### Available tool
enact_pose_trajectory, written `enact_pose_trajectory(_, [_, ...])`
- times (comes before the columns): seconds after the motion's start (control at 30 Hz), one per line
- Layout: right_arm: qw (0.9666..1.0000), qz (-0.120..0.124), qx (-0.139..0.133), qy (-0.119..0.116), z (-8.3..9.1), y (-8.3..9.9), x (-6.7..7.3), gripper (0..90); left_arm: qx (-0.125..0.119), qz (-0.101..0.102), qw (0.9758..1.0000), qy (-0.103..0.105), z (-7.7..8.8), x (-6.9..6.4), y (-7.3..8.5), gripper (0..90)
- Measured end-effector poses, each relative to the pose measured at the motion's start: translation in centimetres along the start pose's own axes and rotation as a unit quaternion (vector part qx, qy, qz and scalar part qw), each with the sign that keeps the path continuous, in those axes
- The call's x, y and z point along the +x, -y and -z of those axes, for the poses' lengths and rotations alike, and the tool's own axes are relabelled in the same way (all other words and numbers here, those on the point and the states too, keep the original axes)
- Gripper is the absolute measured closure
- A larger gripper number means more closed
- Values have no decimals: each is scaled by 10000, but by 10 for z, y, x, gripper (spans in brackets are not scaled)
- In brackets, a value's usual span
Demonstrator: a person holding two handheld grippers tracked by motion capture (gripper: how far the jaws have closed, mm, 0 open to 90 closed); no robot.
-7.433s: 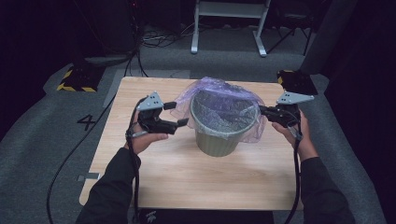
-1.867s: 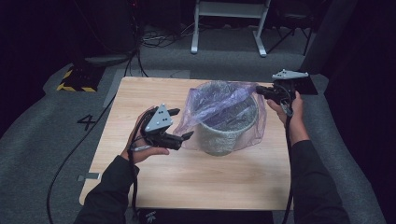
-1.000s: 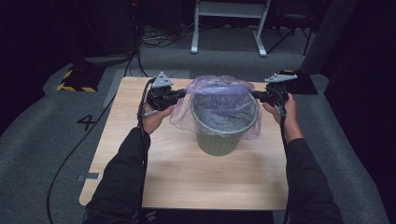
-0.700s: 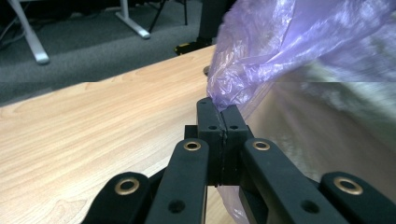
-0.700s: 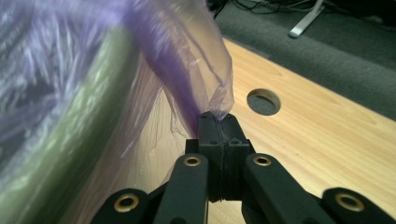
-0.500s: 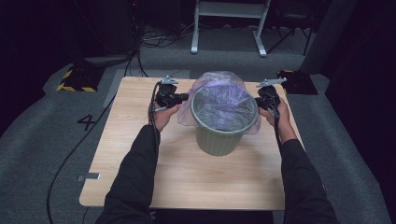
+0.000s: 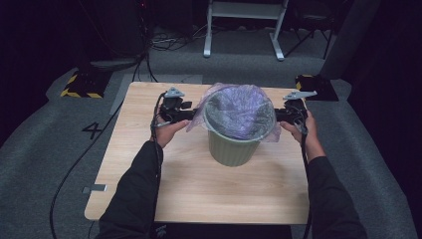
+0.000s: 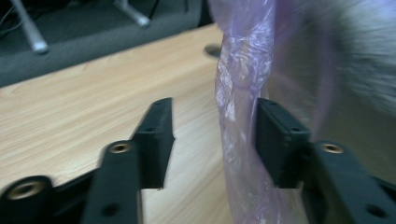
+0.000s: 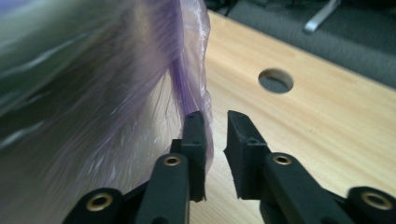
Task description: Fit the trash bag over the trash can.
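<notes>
standing in the middle of the table (image 7: 149,199), the green bin (image 7: 233,148) wears a purple bag (image 7: 239,109); left gripper (image 8: 212,133) and right gripper (image 9: 215,140) just opened, jaws apart beside the bag's edge.

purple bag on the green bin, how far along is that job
Mostly done: the thin purple plastic bag lines the round green plastic bin, its edge folded over the rim. In hand: the left gripper and right gripper have just been opening; bag film hangs between the left jaws and beside the right ones, unclamped. Left: pull both grippers clear and perhaps smooth the loose skirt on the light wooden table.
</notes>
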State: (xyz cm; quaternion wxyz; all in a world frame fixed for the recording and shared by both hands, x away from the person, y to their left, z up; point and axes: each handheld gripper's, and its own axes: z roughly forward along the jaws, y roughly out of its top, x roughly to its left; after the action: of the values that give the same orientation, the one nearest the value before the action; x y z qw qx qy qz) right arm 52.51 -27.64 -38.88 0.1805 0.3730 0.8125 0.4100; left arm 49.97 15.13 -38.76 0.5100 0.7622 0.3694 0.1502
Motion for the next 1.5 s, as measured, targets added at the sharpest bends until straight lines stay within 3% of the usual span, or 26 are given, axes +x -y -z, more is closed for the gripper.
enact_pose_trajectory(0.03, [10000,-54,-60,48,4,1,-1,720,-136,-59,9999,5,8,-2,1,364])
enact_pose_trajectory(0.13, [9993,-124,-321,123,16,3,-6,679,-444,-202,9987,129,30,-6,1,321])
enact_pose_trajectory(0.2, [9988,-157,-390,234,22,3,-8,643,-609,-300,9967,446,41,-10,-1,278])
enact_pose_trajectory(0.23, [9987,-167,-425,231,24,3,-10,615,-637,-446,9959,464,45,-15,-2,265])
enact_pose_trajectory(0.3, [9983,-158,-434,346,29,2,-10,571,-734,-671,9908,914,54,-24,-3,186])
enact_pose_trajectory(0.4, [9969,-135,-768,140,43,0,-7,517,-629,-991,9878,1027,60,-40,1,159])
enact_pose_trajectory(0.47, [9965,89,-827,104,55,-2,0,443,-482,-1169,9856,1124,61,-47,5,156])
enact_pose_trajectory(0.57, [9947,365,-957,-52,72,0,8,378,-216,-1462,9834,1055,61,-58,10,156])
enact_pose_trajectory(0.67, [9905,692,-1141,-334,90,7,22,327,-56,-1594,9825,960,59,-63,11,166])
enact_pose_trajectory(0.77, [9865,976,-1195,-550,98,17,38,286,29,-1584,9832,901,55,-63,13,214])
enact_pose_trajectory(0.83, [9844,1238,-1086,-626,99,25,54,252,83,-1509,9841,933,51,-61,14,250])
enact_pose_trajectory(0.93, [9818,1487,-1002,-629,96,33,71,226,163,-1525,9842,888,45,-61,16,261])
enact_pose_trajectory(1.03, [9814,1579,-959,-522,89,38,82,226,198,-1516,9845,860,39,-61,16,328])
enact_pose_trajectory(1.1, [9822,1607,-893,-378,83,42,87,289,238,-1535,9851,744,35,-60,17,445])
enact_pose_trajectory(1.17, [9826,1616,-866,-293,76,45,91,434,235,-1577,9840,791,32,-60,18,555])
enact_pose_trajectory(1.2, [9825,1638,-846,-251,73,47,92,548,219,-1583,9844,739,31,-60,18,666])
enact_pose_trajectory(1.23, [9823,1650,-852,-229,71,48,93,617,227,-1587,9842,750,30,-59,19,722])
enact_pose_trajectory(1.33, [9811,1689,-891,-301,68,52,95,819,70,-1611,9837,795,31,-59,21,896])
enact_pose_trajectory(1.4, [9811,1646,-955,-360,69,54,95,885,46,-1634,9828,856,33,-60,23,898])
enact_pose_trajectory(1.5, [9804,1587,-1052,-496,74,59,95,900,73,-1727,9807,909,34,-63,29,899])
